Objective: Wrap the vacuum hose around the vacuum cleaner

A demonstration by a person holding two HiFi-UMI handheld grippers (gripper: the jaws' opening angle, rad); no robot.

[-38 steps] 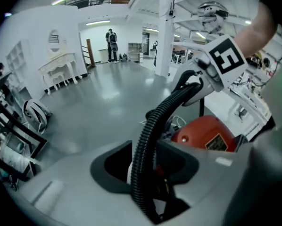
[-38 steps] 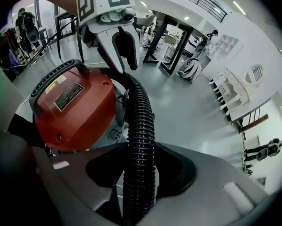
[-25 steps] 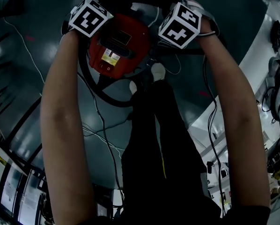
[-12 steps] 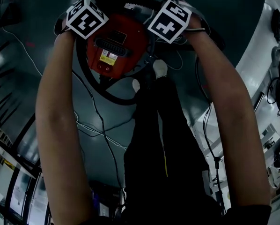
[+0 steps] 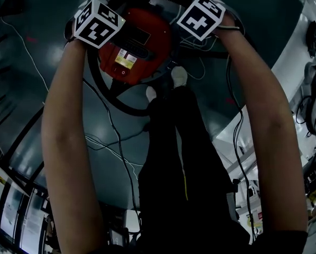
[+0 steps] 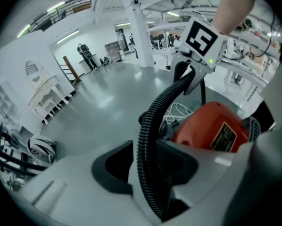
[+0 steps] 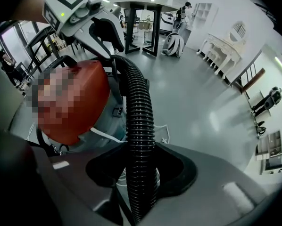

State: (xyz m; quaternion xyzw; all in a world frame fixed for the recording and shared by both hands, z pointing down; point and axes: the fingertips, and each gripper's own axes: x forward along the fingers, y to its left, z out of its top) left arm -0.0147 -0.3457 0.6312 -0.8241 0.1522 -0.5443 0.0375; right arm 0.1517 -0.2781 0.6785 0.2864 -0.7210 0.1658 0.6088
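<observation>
Black ribbed hose [image 7: 140,126] runs between both grippers — the right gripper [image 7: 141,171] clamps it, the left gripper [image 6: 148,166] has its jaws closing on it — beside the red vacuum cleaner [image 5: 142,44].

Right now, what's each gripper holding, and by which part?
Both hold the vacuum hose on its ribbed length: right gripper jaws clamped on it, left gripper jaws closing with it between them.

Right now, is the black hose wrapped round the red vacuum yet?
Nearly. The black ribbed hose already loops around the round red vacuum cleaner. The right gripper clamps it; the left gripper's jaws are closing on it. Remaining: settle that held stretch against the vacuum and let go.
</observation>
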